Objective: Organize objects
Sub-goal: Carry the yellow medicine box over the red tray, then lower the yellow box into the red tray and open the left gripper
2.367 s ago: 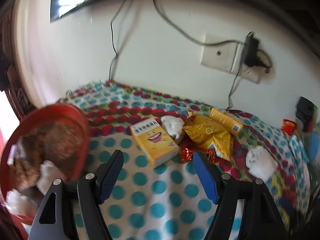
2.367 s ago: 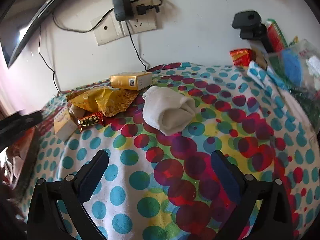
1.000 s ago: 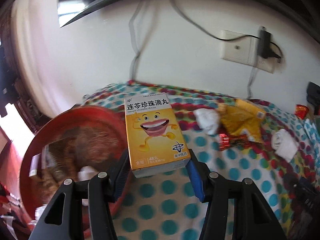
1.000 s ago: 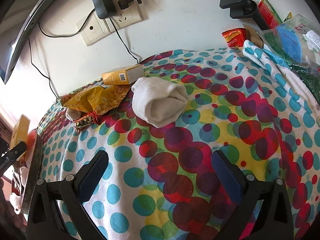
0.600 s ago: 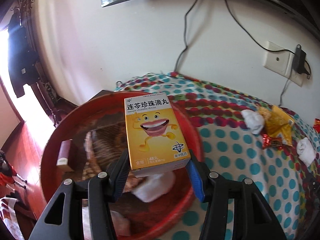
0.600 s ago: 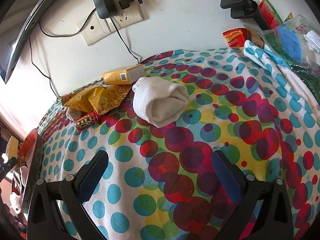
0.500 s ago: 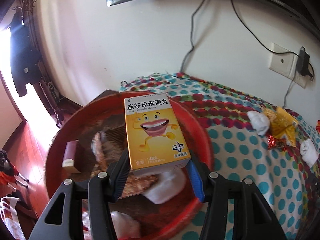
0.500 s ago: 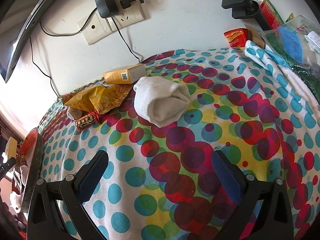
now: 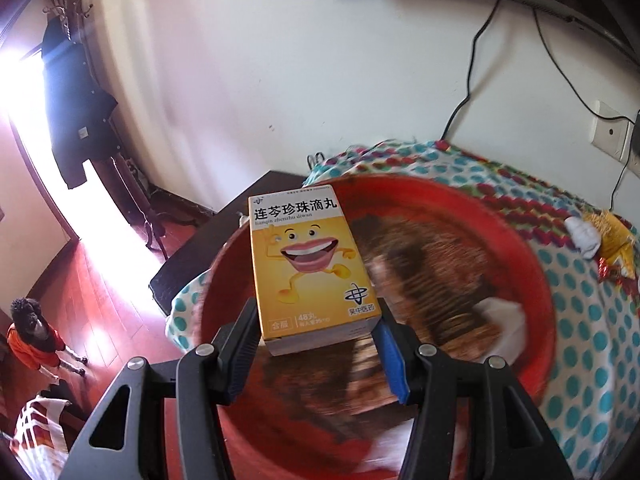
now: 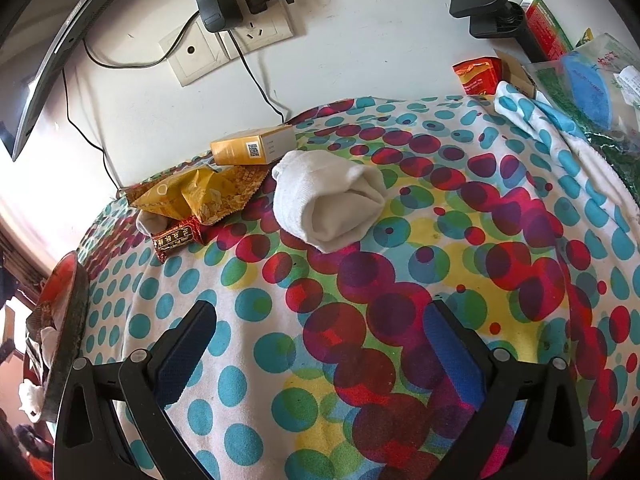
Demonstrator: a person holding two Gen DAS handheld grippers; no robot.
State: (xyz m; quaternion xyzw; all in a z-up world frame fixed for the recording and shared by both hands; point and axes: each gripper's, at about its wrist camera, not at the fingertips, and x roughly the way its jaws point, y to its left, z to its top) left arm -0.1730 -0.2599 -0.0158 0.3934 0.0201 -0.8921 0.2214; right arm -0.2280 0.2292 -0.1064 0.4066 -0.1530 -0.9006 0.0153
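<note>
My left gripper (image 9: pixel 316 344) is shut on a yellow medicine box (image 9: pixel 308 264) with a cartoon mouth, held above the red basket (image 9: pixel 536 280), which holds white wads and brown items. My right gripper (image 10: pixel 320 340) is open and empty over the polka-dot cloth (image 10: pixel 360 320). Ahead of it lie a rolled white sock (image 10: pixel 328 208), a second yellow box (image 10: pixel 252 148), a gold snack bag (image 10: pixel 200 196) and a red wrapped candy (image 10: pixel 176 238). The basket (image 10: pixel 64 300) shows edge-on at the far left of the right wrist view.
A wall socket with a black charger (image 10: pixel 216 0) and cables is behind the table. A black clamp (image 10: pixel 488 4), red packet (image 10: pixel 478 74) and plastic bags (image 10: pixel 592 80) crowd the right end. Wooden floor and a coat rack (image 9: pixel 80 100) lie left of the table.
My left gripper closed on the yellow cartoon box, lifted it off the cloth and carried it left over the red basket. My right gripper has stayed open and nearly still.
</note>
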